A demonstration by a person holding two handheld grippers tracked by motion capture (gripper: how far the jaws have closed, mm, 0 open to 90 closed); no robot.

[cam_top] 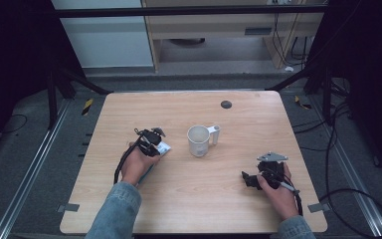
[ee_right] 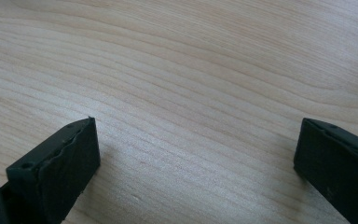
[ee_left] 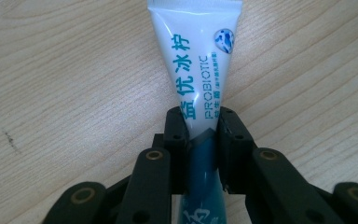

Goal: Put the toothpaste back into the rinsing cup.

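Note:
A white and teal tube (ee_left: 196, 60) with printed lettering lies flat on the wooden table (cam_top: 194, 199). My left gripper (ee_left: 200, 116) is shut on it about halfway along, its two black pads pressing the tube's sides. In the high view the left gripper (cam_top: 154, 142) sits left of centre, and the tube's end (cam_top: 164, 147) pokes out toward a white mug (cam_top: 199, 140). The mug stands upright at mid-table with its handle to the right. My right gripper (cam_top: 248, 179) rests low at the front right, apart from both. Its jaws stand wide over bare wood (ee_right: 196, 149).
A small dark round cap (cam_top: 226, 104) is set in the tabletop near the far edge. Black frame legs and cables run along the floor on both sides of the table. A cabinet stands beyond the far edge.

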